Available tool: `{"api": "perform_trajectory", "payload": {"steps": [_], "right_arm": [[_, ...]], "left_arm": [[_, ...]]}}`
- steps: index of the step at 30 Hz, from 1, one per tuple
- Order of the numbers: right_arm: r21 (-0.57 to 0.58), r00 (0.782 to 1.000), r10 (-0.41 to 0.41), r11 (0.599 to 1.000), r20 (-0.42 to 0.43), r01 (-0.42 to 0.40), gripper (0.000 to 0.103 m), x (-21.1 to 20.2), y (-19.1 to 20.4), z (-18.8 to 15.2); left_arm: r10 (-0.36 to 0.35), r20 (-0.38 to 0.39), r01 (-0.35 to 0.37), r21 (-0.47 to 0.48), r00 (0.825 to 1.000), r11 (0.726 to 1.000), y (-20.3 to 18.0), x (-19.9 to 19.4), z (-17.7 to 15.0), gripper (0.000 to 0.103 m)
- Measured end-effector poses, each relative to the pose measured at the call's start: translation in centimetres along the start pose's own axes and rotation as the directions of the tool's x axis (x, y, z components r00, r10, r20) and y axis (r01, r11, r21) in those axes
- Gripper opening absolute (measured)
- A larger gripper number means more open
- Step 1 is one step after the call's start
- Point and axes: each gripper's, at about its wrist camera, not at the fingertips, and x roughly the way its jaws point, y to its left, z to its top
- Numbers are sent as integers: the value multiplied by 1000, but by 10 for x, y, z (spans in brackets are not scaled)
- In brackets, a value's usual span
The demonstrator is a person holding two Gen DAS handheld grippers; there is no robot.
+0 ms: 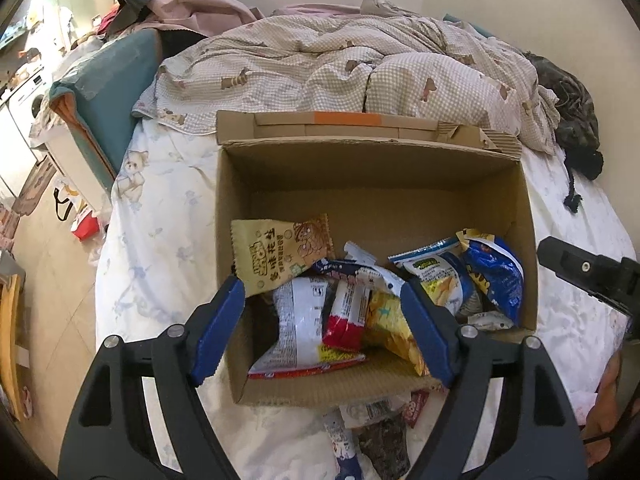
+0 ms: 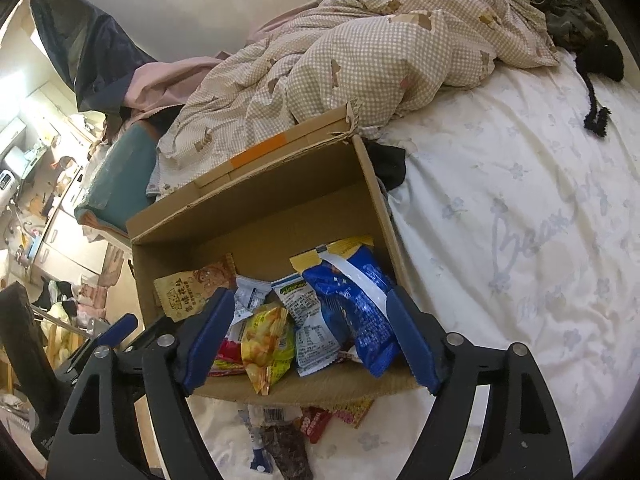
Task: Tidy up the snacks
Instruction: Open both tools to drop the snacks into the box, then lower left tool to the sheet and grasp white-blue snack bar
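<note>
An open cardboard box (image 1: 360, 172) (image 2: 260, 208) sits on the bed and holds several snack packets. Among them are a tan peanut packet (image 1: 280, 248) (image 2: 192, 284), a blue bag (image 1: 496, 272) (image 2: 352, 300), a yellow chips bag (image 1: 388, 320) (image 2: 268, 340) and a white packet (image 1: 300, 320). My left gripper (image 1: 320, 292) hangs open above the box's near left part, its pads touching nothing. Over the near right part my right gripper (image 2: 309, 298) is open too, with the blue bag lying loose beside its right finger. A dark packet (image 1: 380, 432) (image 2: 288, 452) and a red one (image 2: 316, 424) lie on the sheet before the box.
A checked quilt (image 1: 340, 64) (image 2: 360, 52) is bunched behind the box. The white flowered sheet (image 2: 520, 200) spreads to the right. A teal cushion (image 1: 112, 92) sits at the bed's left edge, with a cluttered floor beyond. Dark clothing (image 1: 572, 120) lies far right.
</note>
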Motion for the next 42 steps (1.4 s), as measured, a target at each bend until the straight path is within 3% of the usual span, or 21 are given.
{"api": "perform_trajectory", "payload": {"steps": [8, 20, 35, 42], "right_arm": [[-19, 1000, -3, 1000, 0, 3, 81, -21, 6, -19], [-47, 999, -20, 999, -36, 18, 81, -38, 14, -65], [35, 992, -52, 998, -117, 57, 81, -35, -11, -100], [38, 986, -101, 994, -129, 107, 81, -37, -32, -101]], "left_arm": [[12, 35, -12, 4, 999, 1000, 6, -31, -11, 78], [-18, -38, 13, -128, 999, 992, 30, -50, -52, 78], [-14, -160, -28, -251, 987, 968, 48, -36, -98, 78], [-60, -257, -26, -319, 964, 947, 45, -4, -112, 78]]}}
